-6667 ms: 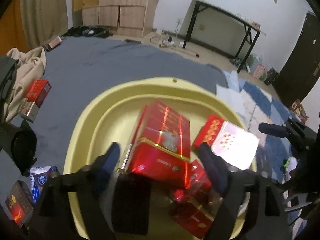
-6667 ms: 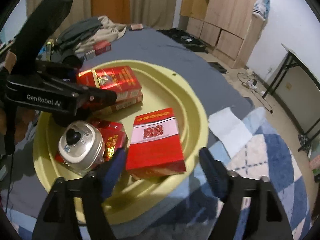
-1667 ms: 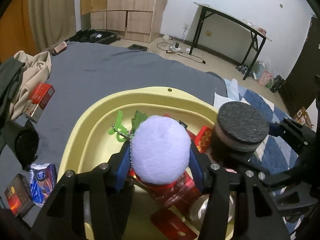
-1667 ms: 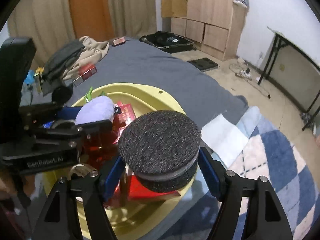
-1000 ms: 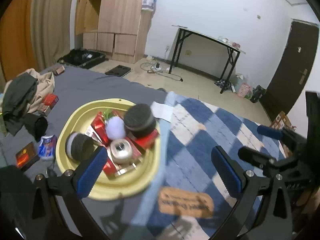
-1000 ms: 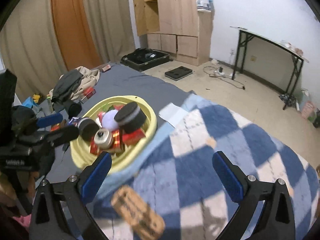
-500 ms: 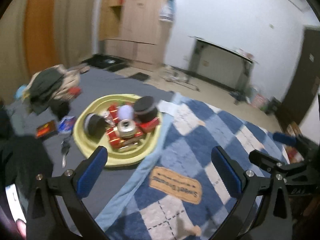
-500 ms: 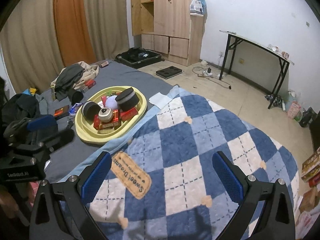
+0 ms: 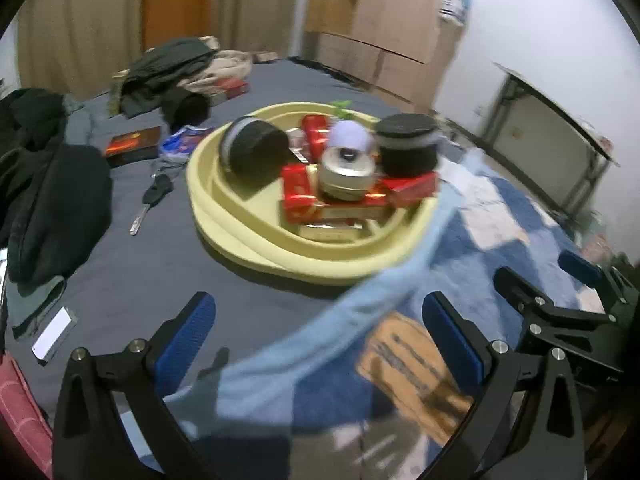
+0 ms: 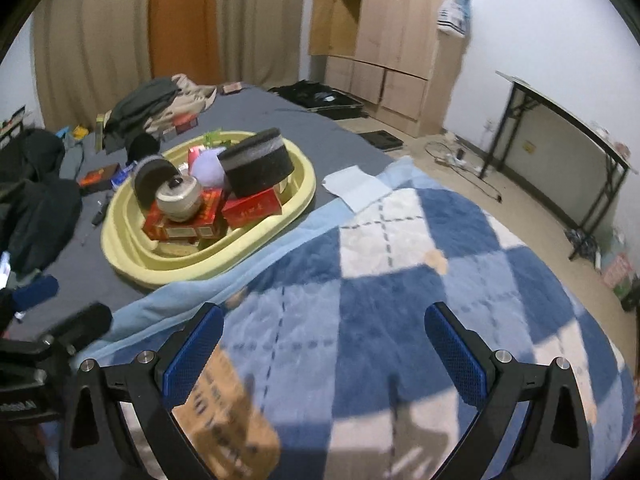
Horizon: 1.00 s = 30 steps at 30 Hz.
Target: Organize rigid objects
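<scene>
Glossy red boxes [image 10: 252, 207], a round metal tin [image 10: 179, 198], a pale fluffy ball [image 9: 347, 137] and two dark felt discs [image 10: 256, 162] fill the oval yellow plastic basin [image 10: 120, 254] on the grey bedsheet [image 9: 132, 276], beside a plush blue checked blanket [image 10: 400, 292]. Left gripper [image 9: 318, 330] and right gripper [image 10: 324, 340] hover with jaws spread, empty.

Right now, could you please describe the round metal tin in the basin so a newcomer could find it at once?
Find the yellow basin on the grey bedsheet. On the stacked red boxes inside it sits the round metal tin. It alone is shiny silver, unlike the two dark felt cylinders and the pale pompom around it.
</scene>
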Available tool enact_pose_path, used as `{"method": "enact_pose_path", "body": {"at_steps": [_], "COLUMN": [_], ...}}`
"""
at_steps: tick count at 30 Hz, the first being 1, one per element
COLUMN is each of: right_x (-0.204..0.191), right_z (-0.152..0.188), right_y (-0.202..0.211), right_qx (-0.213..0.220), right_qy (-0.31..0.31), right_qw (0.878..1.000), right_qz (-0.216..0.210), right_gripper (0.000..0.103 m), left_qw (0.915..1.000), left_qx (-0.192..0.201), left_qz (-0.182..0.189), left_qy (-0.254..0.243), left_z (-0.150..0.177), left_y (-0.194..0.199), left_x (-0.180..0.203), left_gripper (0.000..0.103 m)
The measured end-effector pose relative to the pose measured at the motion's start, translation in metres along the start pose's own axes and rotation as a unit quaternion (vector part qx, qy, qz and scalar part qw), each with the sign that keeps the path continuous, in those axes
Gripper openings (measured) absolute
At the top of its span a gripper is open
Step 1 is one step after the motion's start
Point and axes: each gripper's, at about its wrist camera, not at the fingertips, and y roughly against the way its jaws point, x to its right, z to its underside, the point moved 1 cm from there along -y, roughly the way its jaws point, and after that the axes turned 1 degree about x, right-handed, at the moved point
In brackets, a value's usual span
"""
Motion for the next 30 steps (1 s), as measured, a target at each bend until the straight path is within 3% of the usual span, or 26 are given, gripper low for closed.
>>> {"method": "enact_pose_path", "body": {"at_steps": [8,12,16,19,30], "right_x": [0.006,0.004,0.007,0.0,0.009], "right_z": [0.0,0.008,0.01,0.012,0.012], "right_y": [-0.084,-0.111,-0.119,-0.121,-0.124], "right_qx": [-0.023,-0.043,-0.039,-0.04,-0.044], "right_qy": [0.034,0.062,0.048,0.064,0.05], "right_qw": [0.999,0.997,0.997,0.997,0.997], "right_qz": [-0.032,-0.028,-0.036,-0.014,-0.03], "right_gripper": [0.103,0.103,0.103,0.103,0.103], "left_qw": [0.9994,0.9975,0.9984,0.9968,0.9968], "left_qx": [-0.016,-0.024,-0.015,-0.024,-0.025], "left_qz": [-0.007,-0.016,-0.046,-0.075,-0.075], "left_qy": [0.031,0.064,0.03,0.011,0.011], "left_z": [0.02,0.02,0.024,0.024,0.025], "left_y": [-0.047,-0.069,-0.074,-0.081,-0.08], "left_x": [0.002,-0.008,0.004,0.011,0.011], "left_gripper": [0.103,0.103,0.103,0.103,0.103]}}
